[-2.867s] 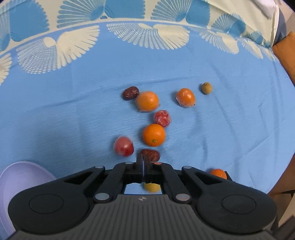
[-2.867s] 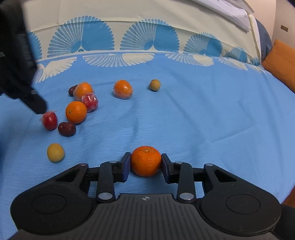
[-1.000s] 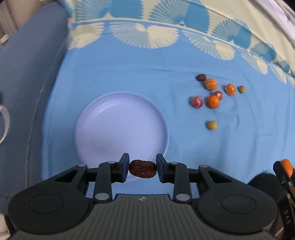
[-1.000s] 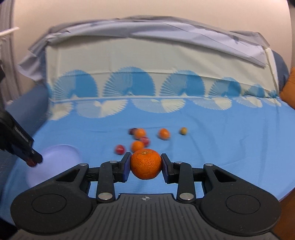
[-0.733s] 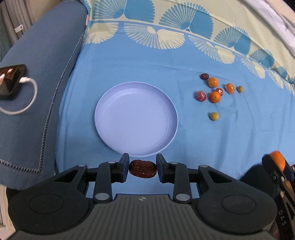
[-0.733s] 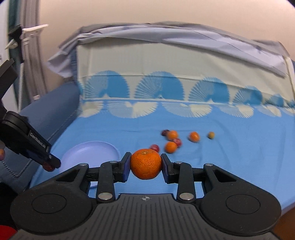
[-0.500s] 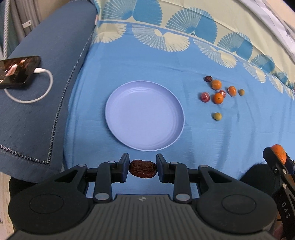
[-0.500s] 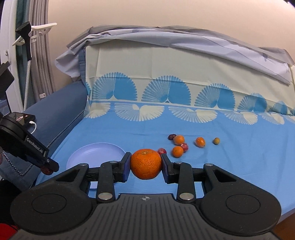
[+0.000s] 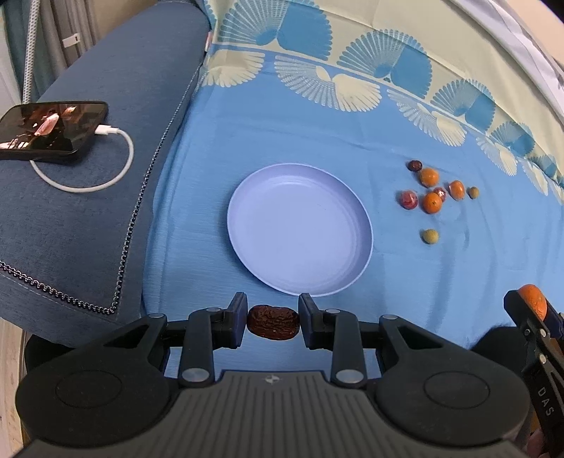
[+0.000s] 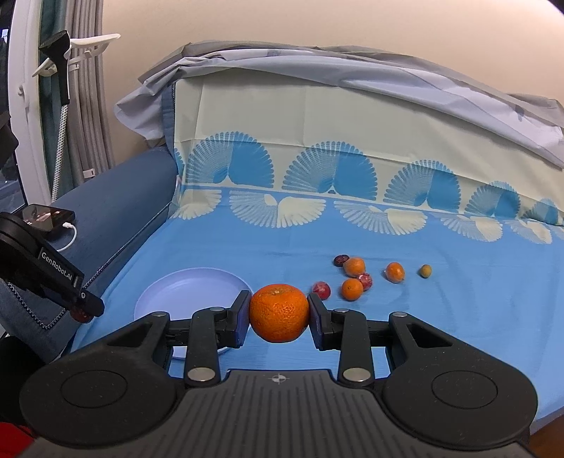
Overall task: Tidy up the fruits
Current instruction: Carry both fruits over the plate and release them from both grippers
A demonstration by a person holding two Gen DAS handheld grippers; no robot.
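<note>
Two grips set: your left gripper [image 9: 272,322] pinches a wrinkled dried date [image 9: 273,322] end to end — light, soft; right gripper [image 10: 279,314] clamps a mandarin [image 10: 279,313] across its middle — squashable, go gently.

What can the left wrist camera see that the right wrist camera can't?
Only the left wrist view shows the yellow-green fruit lying alone nearer than the cluster, and the whole plate, with nothing on it. Only the right wrist view shows the wall and the grey sheet draped over the backrest. Both show the phone, the date in the left gripper, and the mandarin in the right gripper.
</note>
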